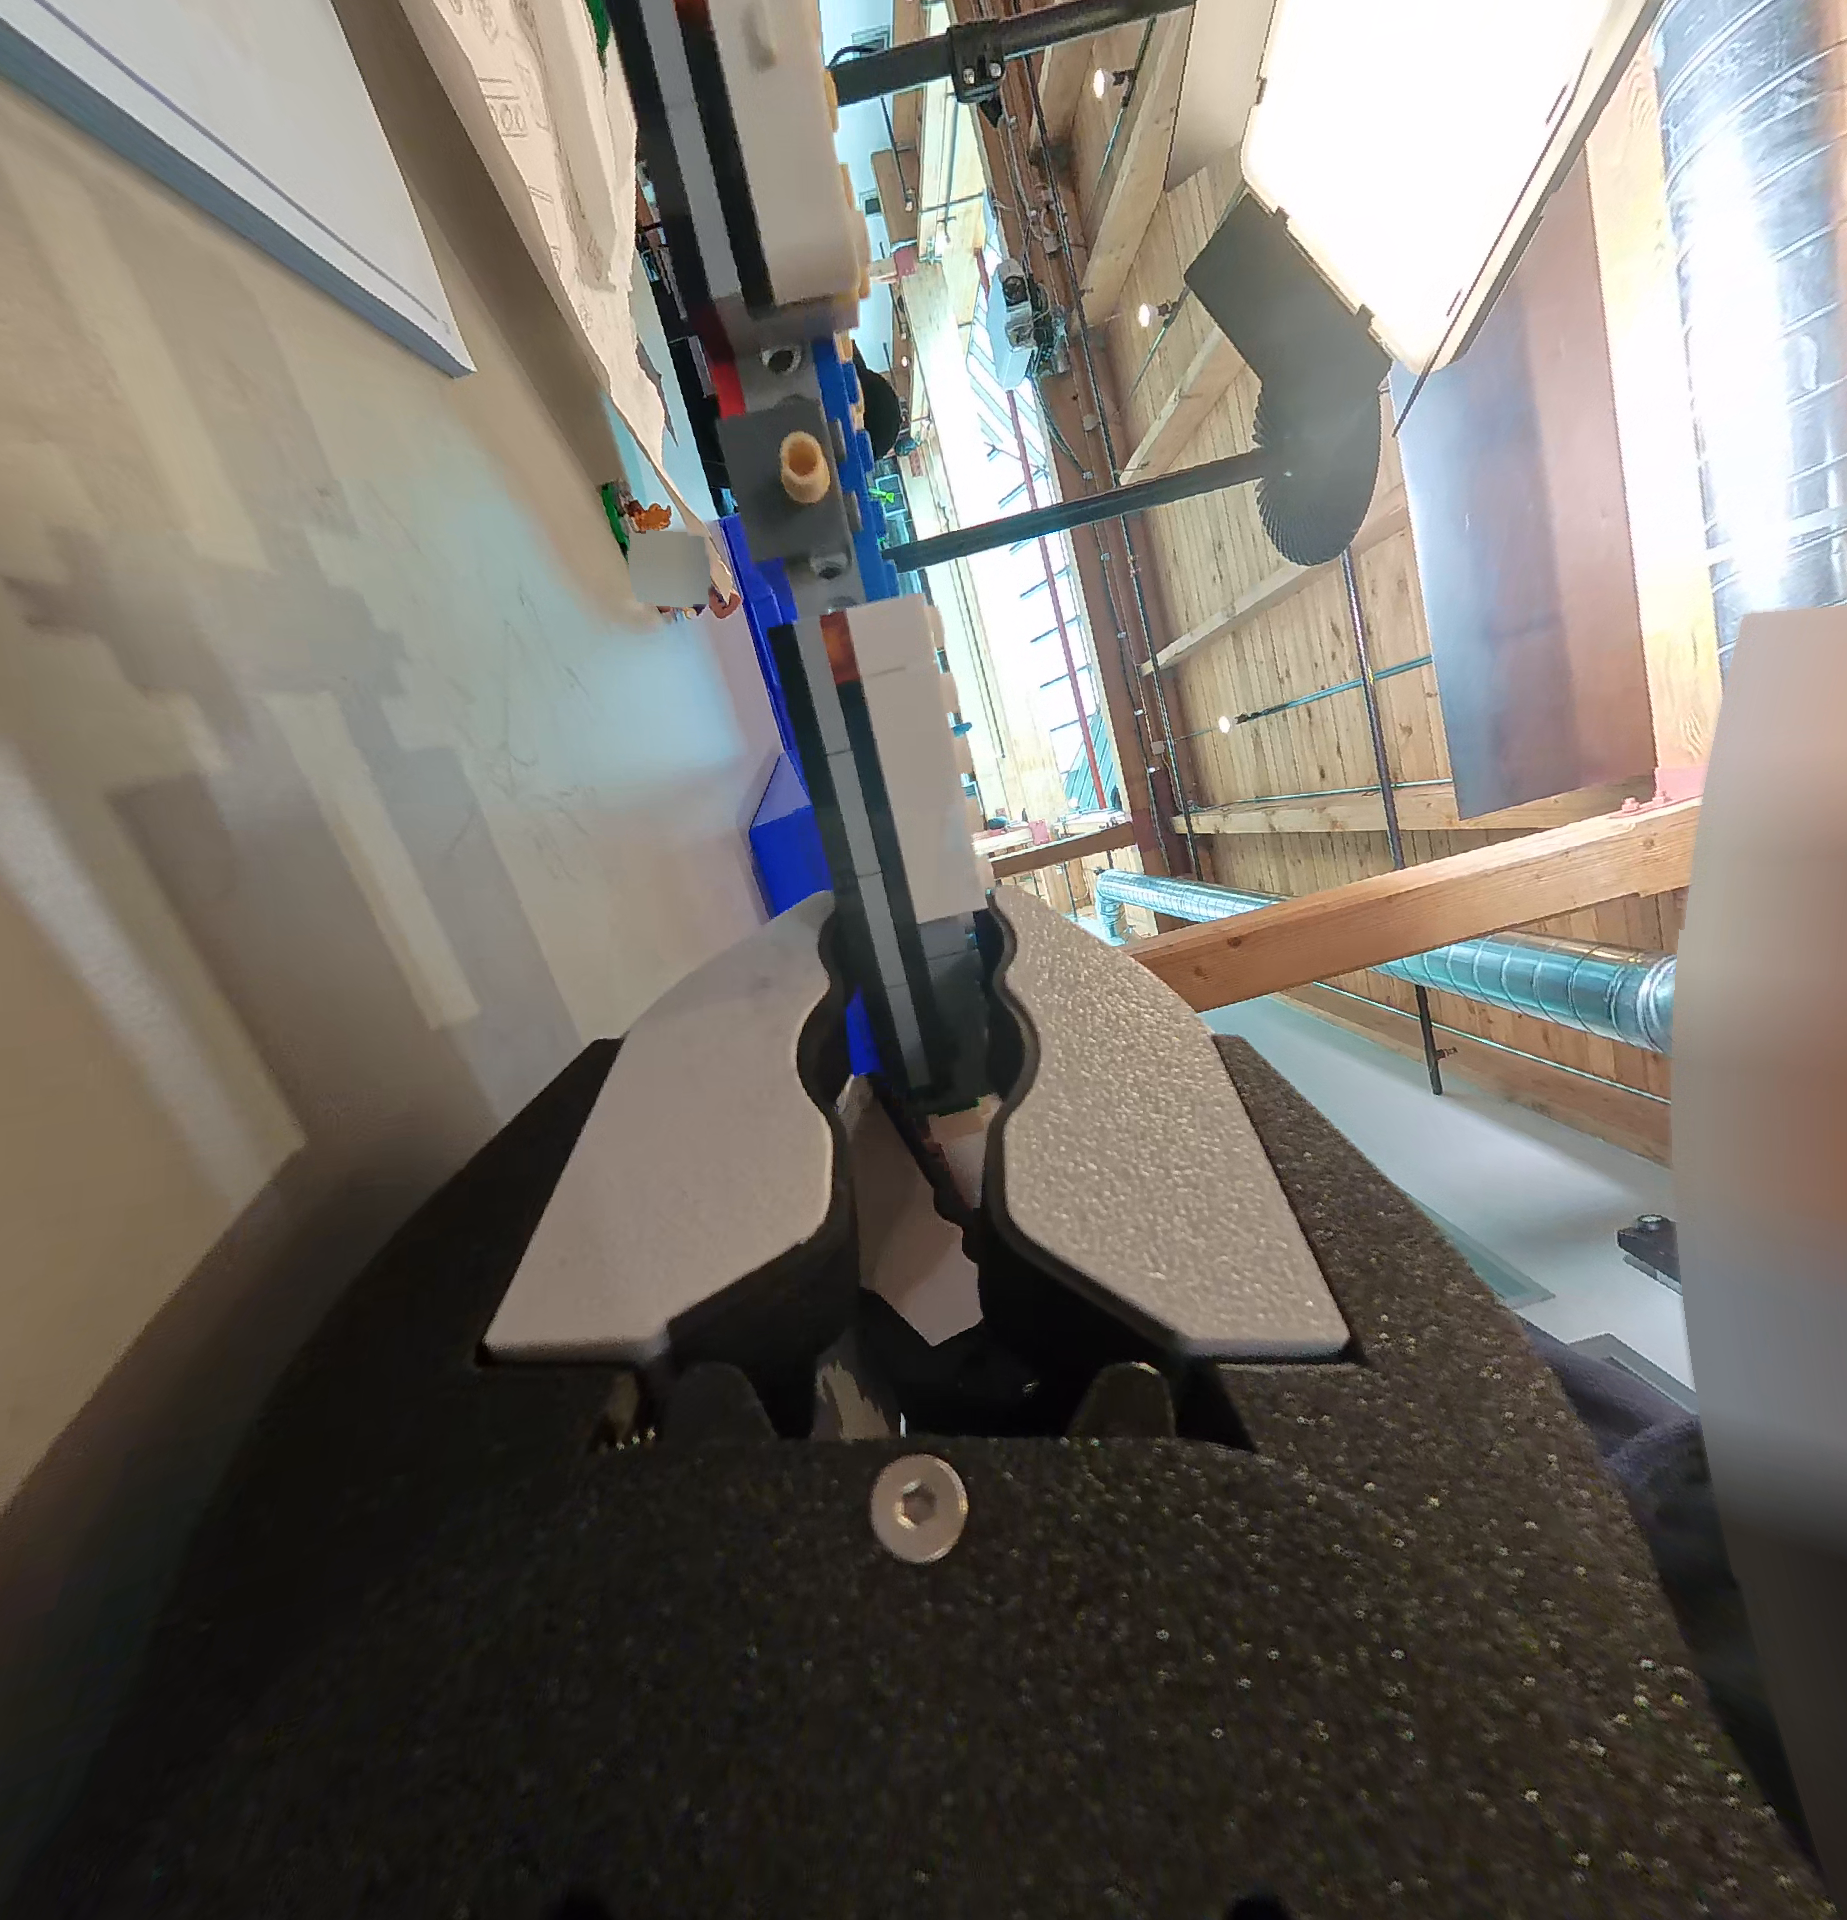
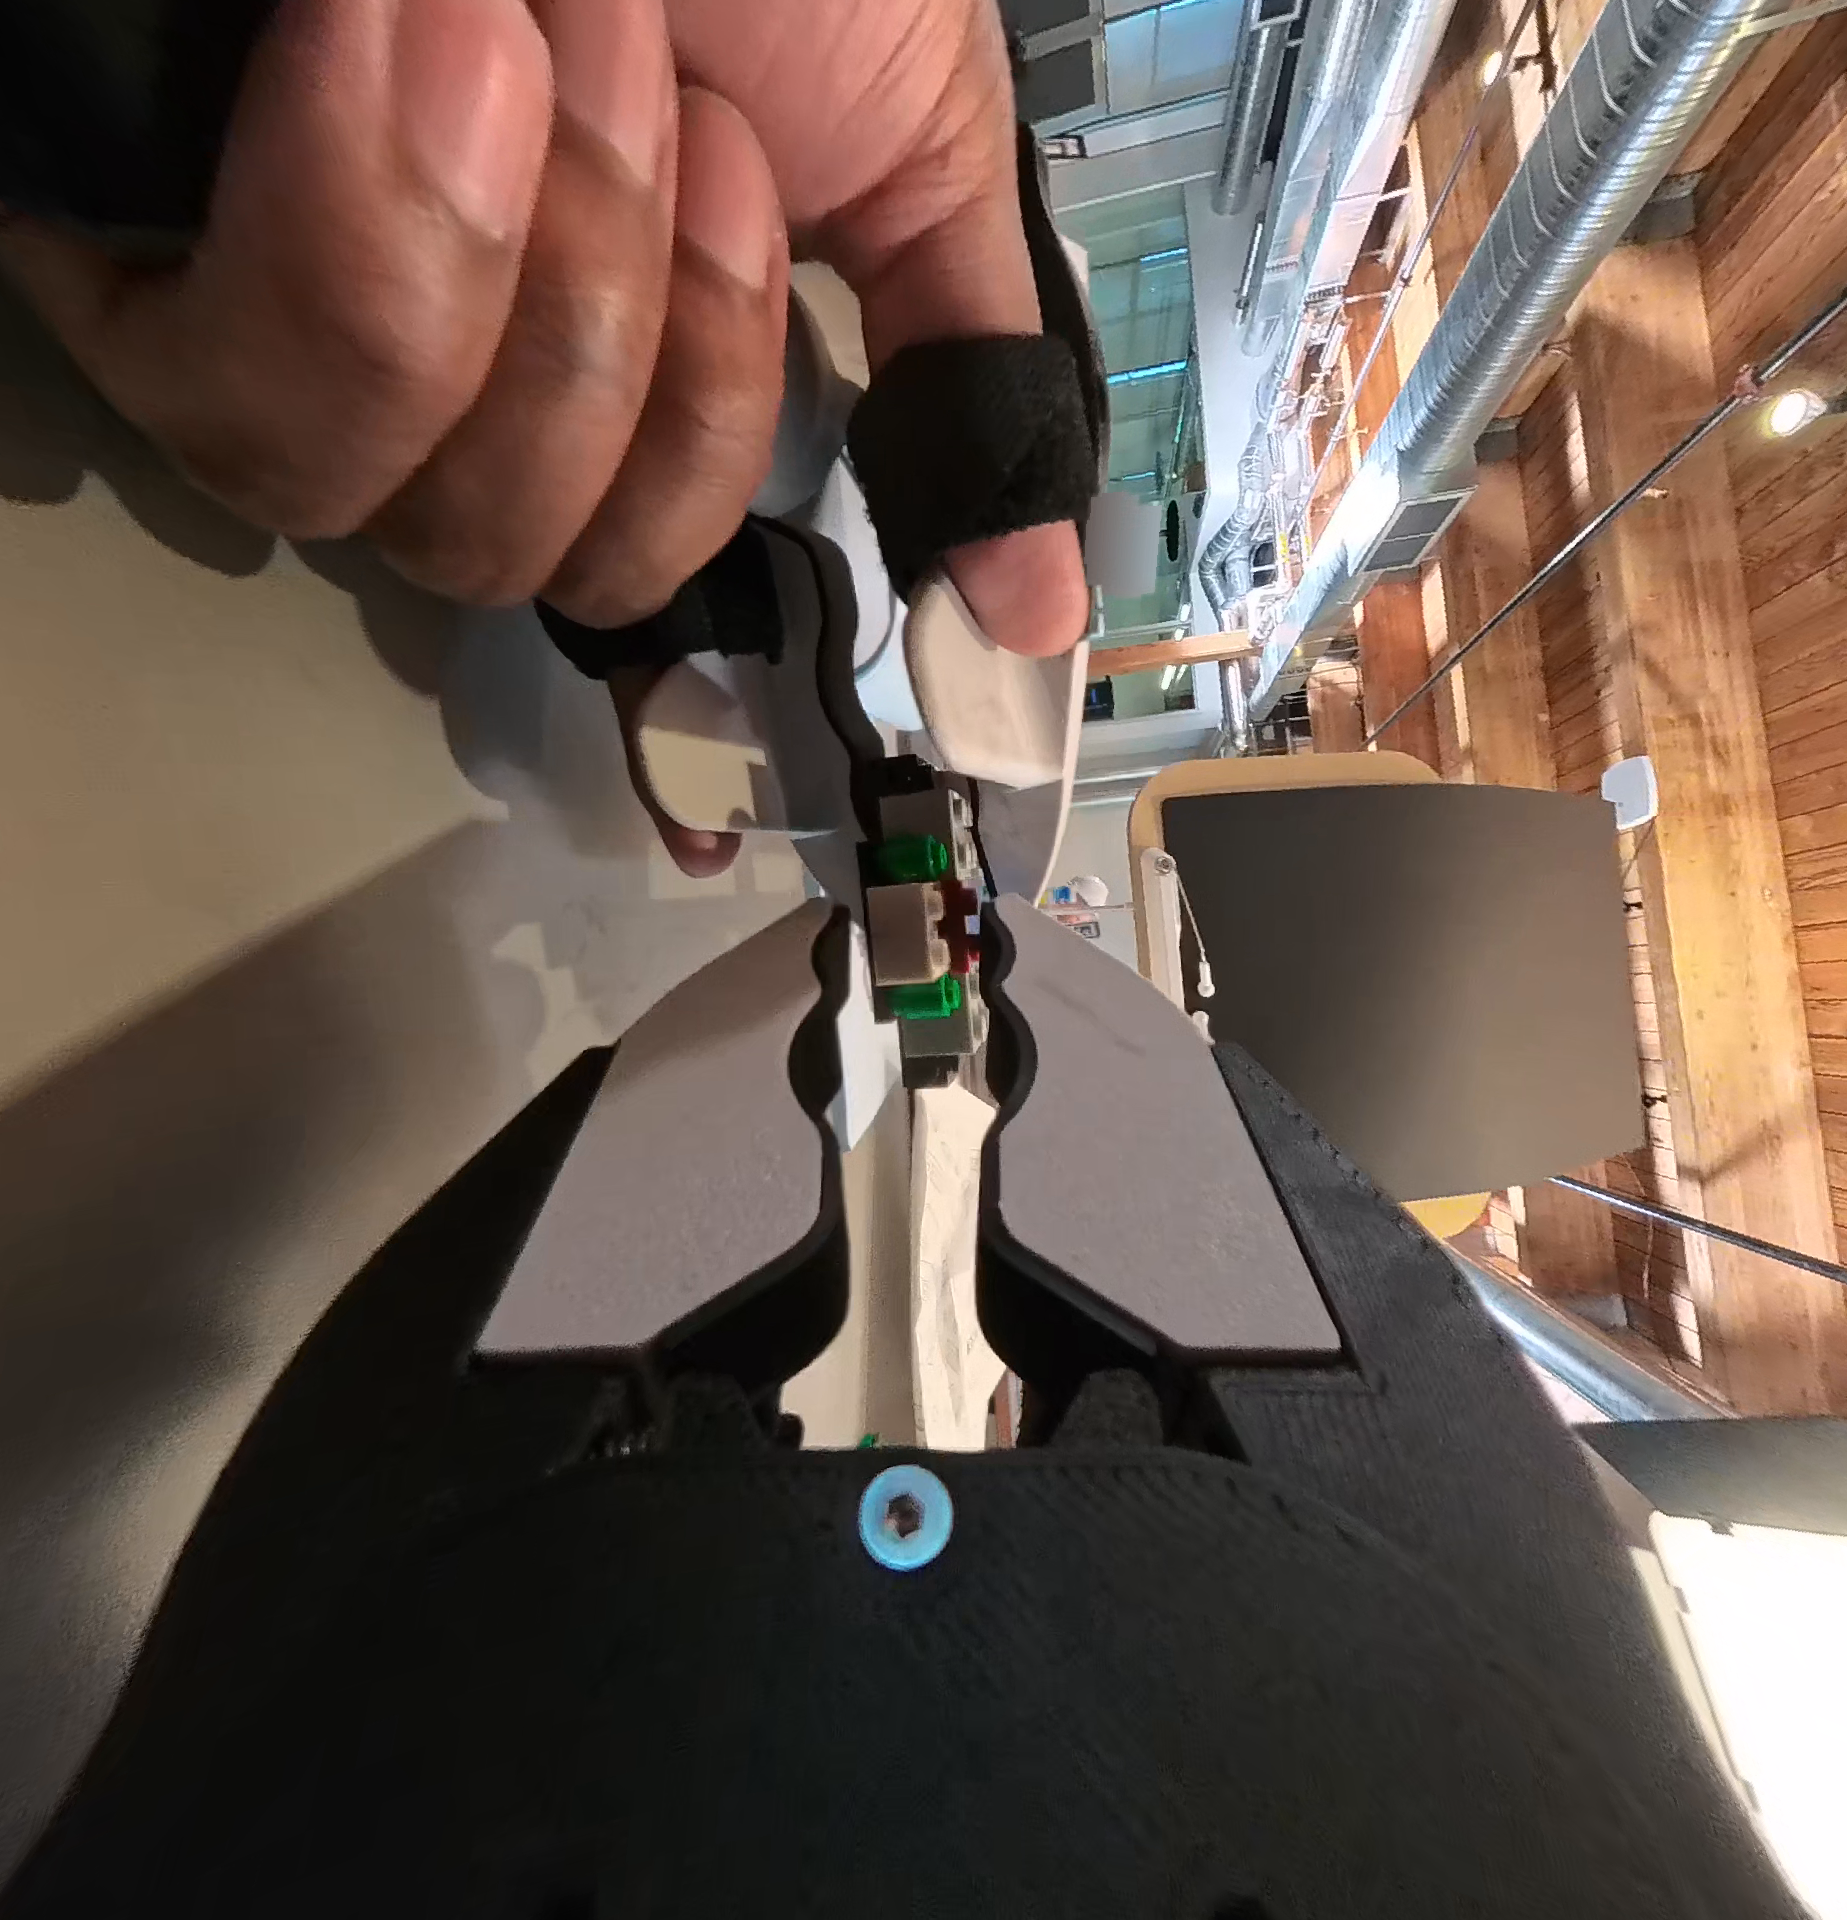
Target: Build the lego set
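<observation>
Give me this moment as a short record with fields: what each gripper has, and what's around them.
Left gripper: closed on the near end of a long brick-built strip of black, grey and white layers
Right gripper: closed around a small grey brick assembly with green studs
Hand: grips the left gripper's handle, just beyond the small assembly
Table: pale top, with blue bricks and paper sheets

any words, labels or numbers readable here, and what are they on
Paper sheets: printed line drawings and marks, too blurred to read.
Paper seen beyond the brick build: faint print, unreadable.
Small sign far off: too small to read.
Brick build: no writing visible.
</observation>
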Demonstrator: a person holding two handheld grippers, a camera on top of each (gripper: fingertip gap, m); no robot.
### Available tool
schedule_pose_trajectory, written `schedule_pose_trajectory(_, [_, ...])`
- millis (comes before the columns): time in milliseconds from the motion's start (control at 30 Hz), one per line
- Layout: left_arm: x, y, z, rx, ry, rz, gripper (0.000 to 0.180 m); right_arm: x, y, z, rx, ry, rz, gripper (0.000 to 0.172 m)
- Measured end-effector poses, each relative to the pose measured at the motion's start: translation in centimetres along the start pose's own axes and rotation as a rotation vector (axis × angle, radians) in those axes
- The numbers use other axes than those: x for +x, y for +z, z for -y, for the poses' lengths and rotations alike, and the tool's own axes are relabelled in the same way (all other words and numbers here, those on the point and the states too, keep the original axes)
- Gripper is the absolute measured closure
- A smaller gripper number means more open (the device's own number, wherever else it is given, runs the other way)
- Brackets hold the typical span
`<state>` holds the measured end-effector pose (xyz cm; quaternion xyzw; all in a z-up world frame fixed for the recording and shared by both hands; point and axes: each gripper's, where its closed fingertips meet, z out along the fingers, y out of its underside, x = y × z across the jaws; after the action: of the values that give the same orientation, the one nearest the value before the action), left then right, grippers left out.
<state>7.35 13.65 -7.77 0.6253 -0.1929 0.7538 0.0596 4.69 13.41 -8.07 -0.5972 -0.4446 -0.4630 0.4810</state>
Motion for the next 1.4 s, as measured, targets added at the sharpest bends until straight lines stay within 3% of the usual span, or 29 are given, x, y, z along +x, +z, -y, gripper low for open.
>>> schedule_pose_trajectory(567, [-0.09, -0.08, 0.04, 0.005, -0.002, 0.011, 0.160, -0.06, 0.17, -0.16, 0.002, -0.087, 0.028, 0.153])
schedule_pose_trajectory(1400, [0.06, -0.17, 0.37, 0.022, 0.003, -0.004, 0.160, 0.40, -0.09, -0.40, -0.013, -0.027, -0.043, 0.149])
